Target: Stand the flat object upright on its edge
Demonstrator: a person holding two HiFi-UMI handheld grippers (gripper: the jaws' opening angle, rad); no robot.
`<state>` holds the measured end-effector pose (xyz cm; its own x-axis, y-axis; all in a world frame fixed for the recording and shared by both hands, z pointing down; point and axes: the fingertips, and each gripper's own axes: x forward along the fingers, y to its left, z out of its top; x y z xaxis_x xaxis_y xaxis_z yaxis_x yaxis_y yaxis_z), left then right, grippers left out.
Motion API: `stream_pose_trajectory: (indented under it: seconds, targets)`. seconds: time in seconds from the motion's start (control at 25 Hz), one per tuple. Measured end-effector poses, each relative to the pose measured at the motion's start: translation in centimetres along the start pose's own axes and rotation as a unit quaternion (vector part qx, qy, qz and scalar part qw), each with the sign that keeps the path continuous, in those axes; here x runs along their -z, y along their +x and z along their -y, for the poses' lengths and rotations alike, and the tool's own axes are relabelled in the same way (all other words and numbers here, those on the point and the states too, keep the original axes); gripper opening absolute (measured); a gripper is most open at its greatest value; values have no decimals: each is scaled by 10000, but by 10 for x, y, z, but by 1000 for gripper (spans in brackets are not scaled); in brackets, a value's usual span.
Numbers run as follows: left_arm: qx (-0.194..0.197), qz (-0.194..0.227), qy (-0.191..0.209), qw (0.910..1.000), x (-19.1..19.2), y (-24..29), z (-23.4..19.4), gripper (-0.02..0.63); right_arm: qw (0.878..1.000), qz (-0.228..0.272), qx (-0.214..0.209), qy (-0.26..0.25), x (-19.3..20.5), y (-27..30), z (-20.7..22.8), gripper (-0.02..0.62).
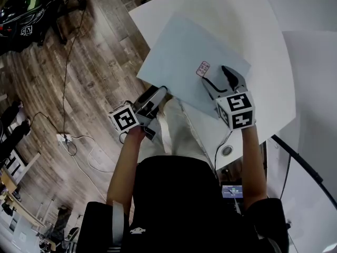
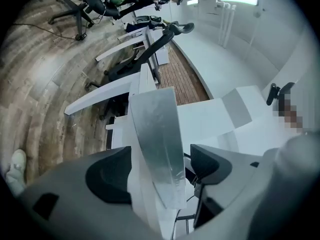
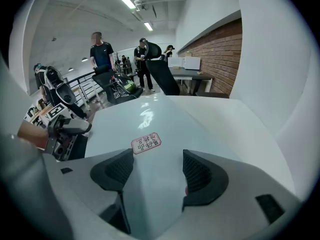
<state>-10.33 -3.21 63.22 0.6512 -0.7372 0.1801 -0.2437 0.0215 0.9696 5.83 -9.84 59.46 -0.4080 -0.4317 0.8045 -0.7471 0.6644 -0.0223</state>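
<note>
— Wood-plank floor (image 1: 89, 51) on the left and a white round-cornered table (image 1: 253, 15) across the top. Where is the flat thing?

— The pale blue-grey flat sheet (image 1: 184, 57) lies flat on the table, not on its edge. Its left corner sticks out past the table's left edge, over the floor. A small pink-edged label (image 1: 203, 68) sits on the sheet's upper face near its right side.

— And the left gripper (image 1: 154, 98)?

— It is at the table's left edge, where the sheet overhangs. The left gripper view shows the jaws spread wide with the sheet's rim running between them. There is a clear gap at one pad, so nothing is pinched.

— What about the right gripper (image 1: 220, 80)?

— It tilts down over the sheet just beside the label. Its jaws are released too. The two dark pads stand apart with the sheet's bare face showing between them, and neither presses on it.
</note>
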Motion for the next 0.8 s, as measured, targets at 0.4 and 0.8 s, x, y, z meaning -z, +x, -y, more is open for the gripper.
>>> stream_pose_trajectory:
  seconds: [0.4,0.8]
  targets:
    - [252,17,-90,9996,-1,3,2,360,9995,32,-201,-231,1,5,-24,316]
    - [186,-104,42,9998,-2,10,-9,356,9994,40,-229,-252,2,13,-21,316]
